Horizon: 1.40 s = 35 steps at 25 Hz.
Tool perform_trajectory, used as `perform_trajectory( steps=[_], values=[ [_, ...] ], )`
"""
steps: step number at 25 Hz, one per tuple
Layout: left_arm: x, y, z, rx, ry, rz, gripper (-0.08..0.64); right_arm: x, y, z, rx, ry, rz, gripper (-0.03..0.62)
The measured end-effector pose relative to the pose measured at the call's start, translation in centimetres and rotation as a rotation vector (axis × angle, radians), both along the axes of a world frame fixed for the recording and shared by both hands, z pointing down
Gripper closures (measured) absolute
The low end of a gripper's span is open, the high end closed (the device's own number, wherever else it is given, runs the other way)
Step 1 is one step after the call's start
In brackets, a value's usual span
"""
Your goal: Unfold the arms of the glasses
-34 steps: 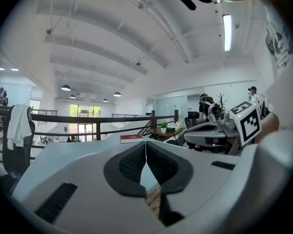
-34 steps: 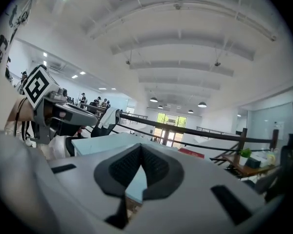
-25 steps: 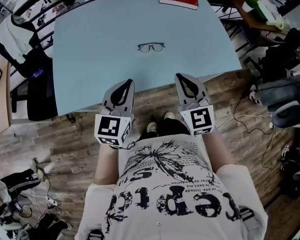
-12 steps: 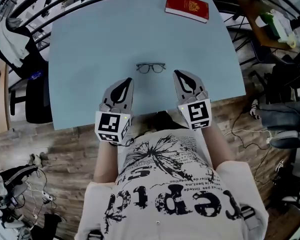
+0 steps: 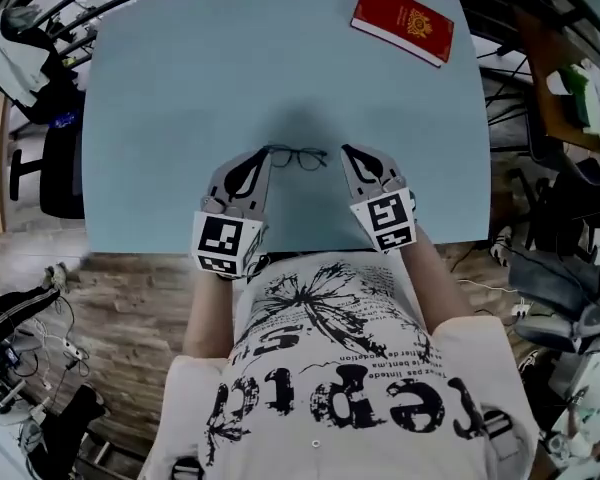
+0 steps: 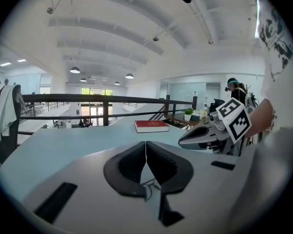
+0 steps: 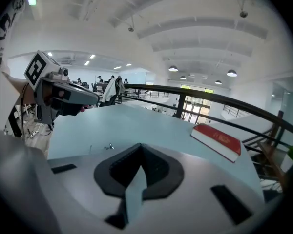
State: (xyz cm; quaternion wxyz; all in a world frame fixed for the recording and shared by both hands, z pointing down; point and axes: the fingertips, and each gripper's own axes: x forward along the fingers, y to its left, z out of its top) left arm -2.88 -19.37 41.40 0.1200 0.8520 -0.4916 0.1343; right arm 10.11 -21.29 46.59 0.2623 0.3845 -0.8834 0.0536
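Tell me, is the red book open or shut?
Shut: the red book lies flat on the table, cover facing up.

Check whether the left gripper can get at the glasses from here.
Probably yes: the left gripper has its tip right by the left end of the glasses on the table, nothing in the way. Its jaws are shut and must open first.

Scene is brightly, evenly lit by round ceiling lamps (image 6: 74, 70) above the pale blue rectangular table (image 5: 180, 118). One soft shadow is cast at the table's near middle. Table edges are bent by fisheye. Gripper views are vignetted black, with foregrounds blurred.
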Motion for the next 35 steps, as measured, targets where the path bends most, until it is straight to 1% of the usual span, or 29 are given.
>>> perform_trajectory(
  steps=[5,8,10,12,14,17,19,22,27,29,31,35],
  values=[
    [0.3,-1.0,3.5,-0.066,-0.035,-0.016,0.541,-0.5,-0.7,4.7,-0.168,0.045,-0.093,0.581],
    [0.5,-1.5,5.2,-0.099,-0.044,-0.023,0.541,-0.6,-1.1,6.9,-0.244,0.074,-0.132,0.581],
    [0.5,-1.6,6.2,-0.121,-0.047,-0.027,0.541,-0.6,-1.0,8.4,-0.288,0.126,-0.179,0.581],
    [0.4,-1.5,7.1,-0.14,-0.05,-0.029,0.541,-0.7,-0.6,9.8,-0.313,0.213,-0.254,0.58],
    [0.3,-1.5,7.7,-0.152,-0.052,-0.029,0.541,-0.9,-0.2,10.9,-0.311,0.293,-0.333,0.578],
    [0.2,-1.5,8.3,-0.158,-0.059,-0.032,0.541,-1.6,0.3,11.9,-0.294,0.352,-0.425,0.545],
    [0.3,-1.4,8.6,-0.159,-0.065,-0.031,0.541,-1.9,0.5,12.4,-0.284,0.377,-0.457,0.531],
    [0.3,-1.5,8.9,-0.165,-0.066,-0.024,0.541,-2.4,0.3,12.8,-0.261,0.414,-0.487,0.528],
    [0.2,-1.0,9.5,-0.195,-0.075,0.005,0.541,-3.1,0.6,13.2,-0.211,0.472,-0.589,0.529],
    [0.0,-1.0,9.9,-0.211,-0.093,0.025,0.541,-3.4,0.5,13.4,-0.201,0.481,-0.616,0.553],
    [-0.2,-1.1,10.6,-0.234,-0.118,0.049,0.54,-3.7,0.4,13.5,-0.187,0.484,-0.633,0.554],
    [0.0,-1.2,12.1,-0.277,-0.21,0.133,0.54,-3.9,0.3,13.3,-0.173,0.491,-0.655,0.557]
  ],
)
